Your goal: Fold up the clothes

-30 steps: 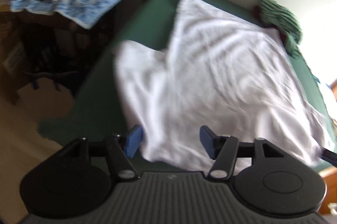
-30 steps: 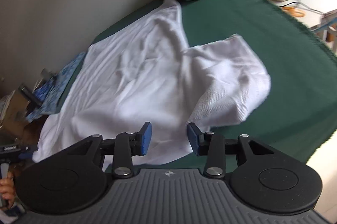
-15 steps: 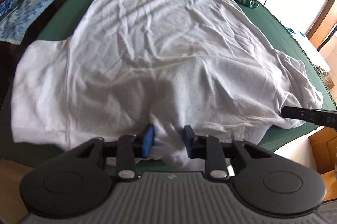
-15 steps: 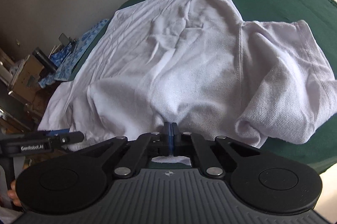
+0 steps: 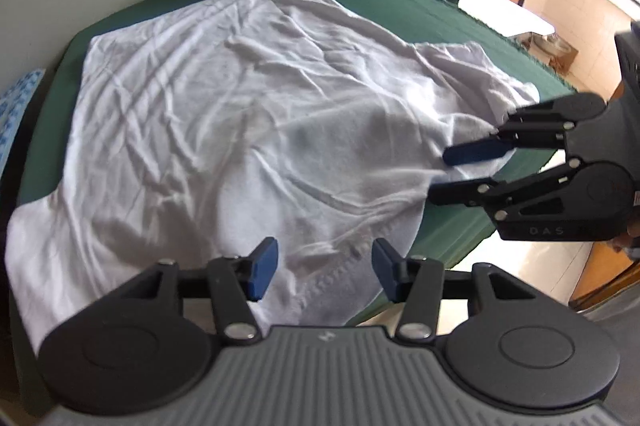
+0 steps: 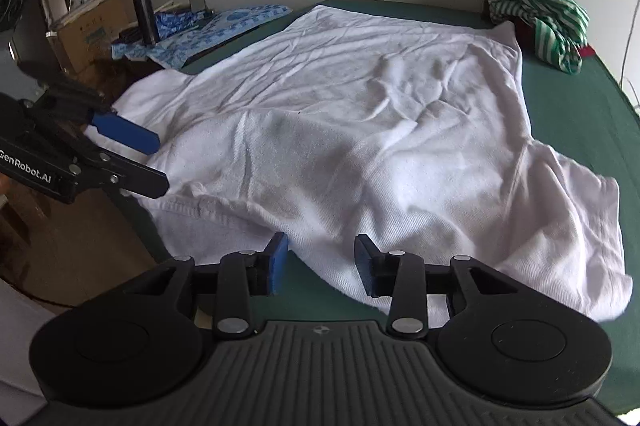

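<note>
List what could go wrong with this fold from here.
1. The white shirt is heavily wrinkled and its right sleeve is bunched; folding now would likely trap creases.
2. Its near hem lies at the edge of the green table; a tug toward the person could slide it off.
3. The left gripper and right gripper are both open and close together, so they may collide when reaching in.

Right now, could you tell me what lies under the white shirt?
The white shirt lies spread on a green cloth, which shows around its edges. Whatever lies beneath the shirt's middle is covered and cannot be seen.
</note>
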Motion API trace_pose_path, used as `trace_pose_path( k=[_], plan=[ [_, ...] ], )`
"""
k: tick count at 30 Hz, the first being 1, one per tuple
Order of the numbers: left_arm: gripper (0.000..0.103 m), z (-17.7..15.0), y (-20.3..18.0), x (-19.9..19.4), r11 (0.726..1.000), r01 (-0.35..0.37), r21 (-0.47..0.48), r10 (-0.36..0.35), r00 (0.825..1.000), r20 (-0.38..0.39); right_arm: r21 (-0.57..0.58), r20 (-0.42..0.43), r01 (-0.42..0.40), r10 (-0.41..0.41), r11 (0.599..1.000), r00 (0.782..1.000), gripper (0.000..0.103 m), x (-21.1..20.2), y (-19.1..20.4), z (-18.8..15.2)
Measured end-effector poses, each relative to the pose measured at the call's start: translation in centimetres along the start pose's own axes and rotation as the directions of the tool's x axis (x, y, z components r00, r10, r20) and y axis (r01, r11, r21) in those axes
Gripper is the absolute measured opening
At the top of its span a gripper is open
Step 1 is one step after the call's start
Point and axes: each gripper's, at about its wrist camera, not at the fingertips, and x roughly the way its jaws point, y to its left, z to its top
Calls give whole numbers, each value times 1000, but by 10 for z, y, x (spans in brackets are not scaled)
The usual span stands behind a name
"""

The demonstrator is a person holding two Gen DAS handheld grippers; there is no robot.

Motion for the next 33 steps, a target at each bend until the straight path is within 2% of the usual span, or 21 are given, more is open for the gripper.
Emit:
trace_pose_path(
  k=[2,5,6,7,9,12,14,16,18,20,21,22,24,25,26,28,29,30,31,32,33],
  plan=[
    [45,-3,-4,17,1000,-9,18,10,999,-48,-11,-17,7,-7,1000,1000,38,9,-1,2],
    [34,-6,-5,17,1000,-29,2,29,999,-30,64,-12,-18,19,998,1000,21,8,-7,5],
    [24,-6,-3,15,1000,-14,-14,13,999,-34,81,-6,-18,18,997,1000,11,5,-8,6],
    [13,-7,-1,12,999,26,-34,-28,999,-47,85,-6,-16,17,996,1000,9,1,-8,5],
    [3,-11,1,3,994,101,-49,-104,993,-62,78,-19,-33,35,996,999,5,-10,-7,5],
    [1,-23,-5,-3,982,181,-45,-185,978,-100,62,-47,-64,67,996,997,1,-23,-4,0],
    [1,-32,-10,5,985,169,-39,-172,975,-138,65,-84,-81,87,995,993,1,-23,-3,-7],
    [1,-34,-10,10,990,136,-45,-141,977,-159,59,-118,-60,67,996,991,0,-16,-3,-14],
    [4,-31,-2,-4,991,125,-47,-130,985,-117,71,-117,-50,58,996,991,1,-17,-5,-15],
    [26,-29,14,-25,997,62,-53,-65,997,-48,122,-43,-66,72,990,996,5,-32,-16,-8],
    [41,-28,22,-36,998,31,-58,-31,999,-14,150,4,-48,47,988,999,14,-41,-25,-5],
    [52,-27,32,-45,997,-4,-72,5,1000,15,179,48,-20,12,984,999,29,-50,-34,-3],
    [54,-26,57,-50,985,-86,-150,93,995,40,289,88,121,-152,949,984,40,-64,-63,-2],
    [54,-26,66,-46,976,-115,-187,123,992,29,360,84,203,-248,910,965,40,-68,-81,-3],
    [54,-27,75,-42,964,-144,-223,152,988,18,435,49,283,-336,855,941,41,-70,-99,-6],
    [55,-28,93,-34,935,-201,-293,208,978,-8,550,-43,379,-427,745,903,42,-67,-134,-16],
    [55,-29,102,-30,917,-229,-327,235,972,-22,587,-86,397,-432,706,898,42,-62,-147,-22],
    [55,-30,111,-26,897,-257,-360,261,965,-38,621,-116,388,-410,681,905,42,-57,-156,-27],
    [55,-31,118,-22,879,-281,-385,282,958,-55,627,-110,363,-383,689,917,41,-55,-156,-28],
    [56,-33,118,-17,875,-293,-387,287,955,-74,623,-93,335,-358,707,929,40,-54,-153,-28],
    [58,-36,118,-13,874,-300,-382,288,953,-89,618,-76,305,-332,724,940,30,-53,-150,-27]
  ],
)
